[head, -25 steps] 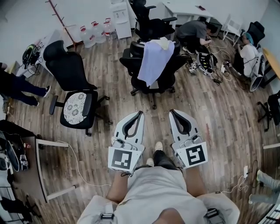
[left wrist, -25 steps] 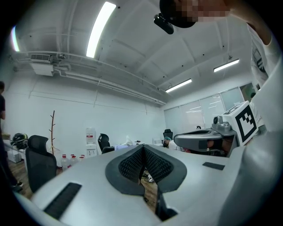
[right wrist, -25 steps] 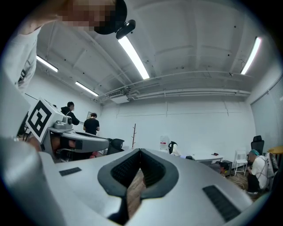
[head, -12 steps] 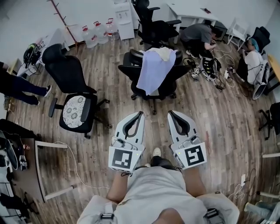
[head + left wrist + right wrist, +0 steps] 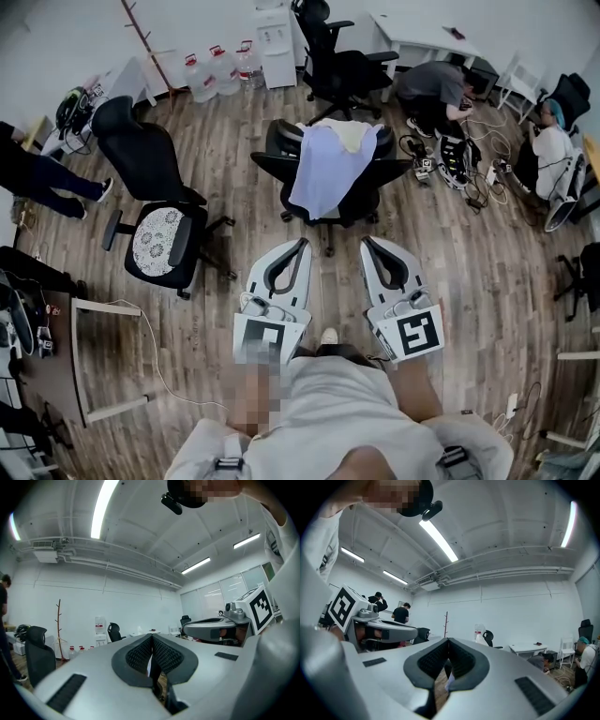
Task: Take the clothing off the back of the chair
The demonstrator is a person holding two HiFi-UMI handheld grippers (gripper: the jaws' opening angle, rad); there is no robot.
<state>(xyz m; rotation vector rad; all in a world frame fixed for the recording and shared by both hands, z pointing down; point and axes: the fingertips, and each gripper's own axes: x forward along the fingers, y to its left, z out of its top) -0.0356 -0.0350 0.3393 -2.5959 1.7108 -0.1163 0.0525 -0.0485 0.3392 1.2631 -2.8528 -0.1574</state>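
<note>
Lavender clothing [image 5: 323,169]: draped over the back of the black office chair [image 5: 368,187], hanging down its near side; cream piece [image 5: 351,139] bunched along the top edge just beside it.
Black office chair: on the wood floor [image 5: 469,253], straight ahead of both claws and well apart from them.
Left claw [image 5: 299,242]: fully closed, nothing gripped; held level, tip aimed toward the draped chair. In the left gripper view [image 5: 151,636], ribbed dark pads meeting in one line with no gap.
Right claw [image 5: 367,240]: fully closed as well and empty, level, alongside the left one. In the right gripper view [image 5: 448,640], pads pressed tip to tip.
Second chair [image 5: 155,234]: black, lace-patterned cover on its seat, at the left, apart from the draped chair.
Water bottles [image 5: 217,67]: grouped by the far wall, next to a white dispenser [image 5: 275,42].
White worktop [image 5: 422,33]: at the far right corner.
Crouched person [image 5: 433,80]: bent over cables on the floor beyond the draped chair.
</note>
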